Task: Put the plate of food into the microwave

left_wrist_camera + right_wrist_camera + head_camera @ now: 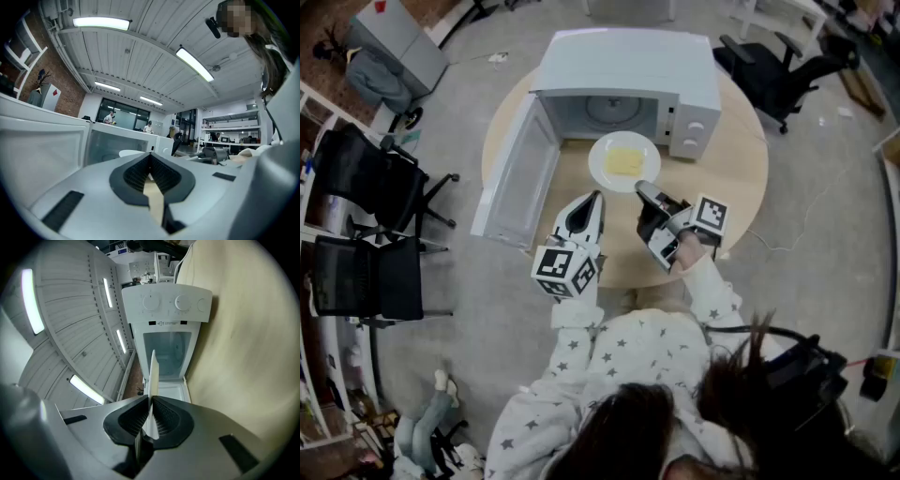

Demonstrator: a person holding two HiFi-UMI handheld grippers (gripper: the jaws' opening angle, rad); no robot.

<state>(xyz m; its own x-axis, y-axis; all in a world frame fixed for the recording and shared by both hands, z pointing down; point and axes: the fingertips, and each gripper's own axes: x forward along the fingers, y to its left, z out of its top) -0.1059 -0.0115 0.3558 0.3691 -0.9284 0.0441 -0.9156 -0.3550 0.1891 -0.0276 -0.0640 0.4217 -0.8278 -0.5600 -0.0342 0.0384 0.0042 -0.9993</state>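
Note:
A white plate (623, 161) with a flat yellow piece of food (625, 161) rests on the round wooden table (731, 169), just in front of the white microwave (628, 80). The microwave's door (520, 178) hangs open to the left and its cavity (605, 112) shows. My right gripper (643, 188) is shut on the plate's near rim. In the right gripper view the plate (153, 376) appears edge-on between the pads of the right gripper (151, 401), with the microwave (167, 333) behind. My left gripper (594, 197) hovers shut and empty, beside the plate's near-left edge.
Black office chairs (366, 187) stand to the left of the table and another chair (778, 70) at the far right. The open door juts past the table's left edge. The person's starred sleeves (619, 347) fill the near side.

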